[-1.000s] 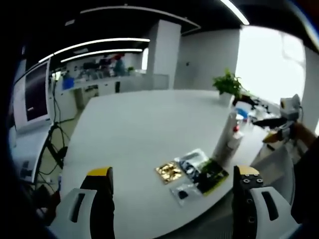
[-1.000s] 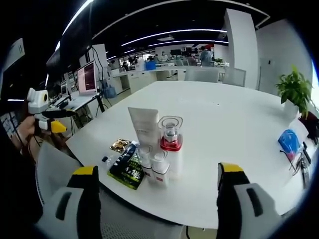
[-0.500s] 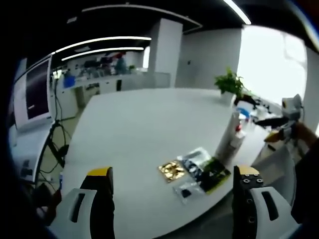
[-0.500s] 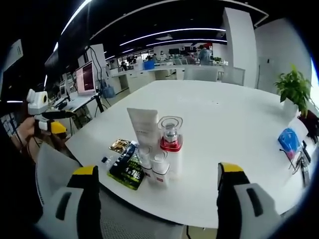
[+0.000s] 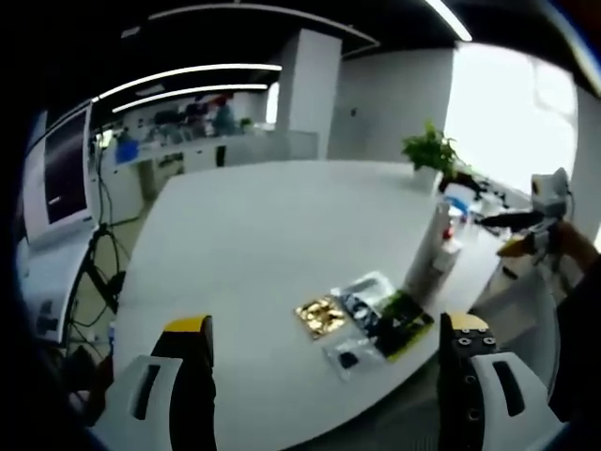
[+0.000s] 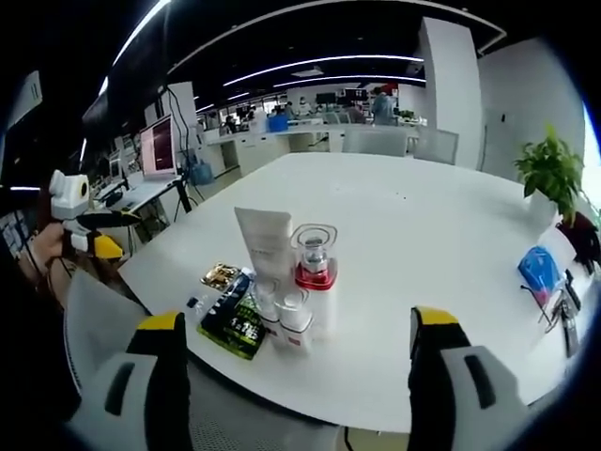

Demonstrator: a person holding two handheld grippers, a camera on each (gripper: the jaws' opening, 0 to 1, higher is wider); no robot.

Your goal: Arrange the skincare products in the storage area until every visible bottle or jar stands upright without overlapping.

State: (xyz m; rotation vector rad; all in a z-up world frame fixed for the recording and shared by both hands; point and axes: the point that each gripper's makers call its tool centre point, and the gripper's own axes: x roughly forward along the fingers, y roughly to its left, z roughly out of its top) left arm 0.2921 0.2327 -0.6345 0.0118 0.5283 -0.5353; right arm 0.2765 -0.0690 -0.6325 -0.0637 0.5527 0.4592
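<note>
Two grippers, left [image 5: 324, 376] and right [image 6: 291, 376], jaws apart, empty | upright bottles [image 6: 296, 282], flat sachets [image 6: 230, 315] near worktop [image 6: 423, 244] edge

White table [image 6: 423, 235] — upright bottles [image 6: 305, 282], flat sachets [image 6: 230, 315] near edge.

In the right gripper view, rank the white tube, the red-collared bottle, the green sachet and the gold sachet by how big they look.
1. White tube and red-collared bottle: similar, too close to rank.
2. Green sachet.
3. Gold sachet, though it lies farther from the camera.
</note>
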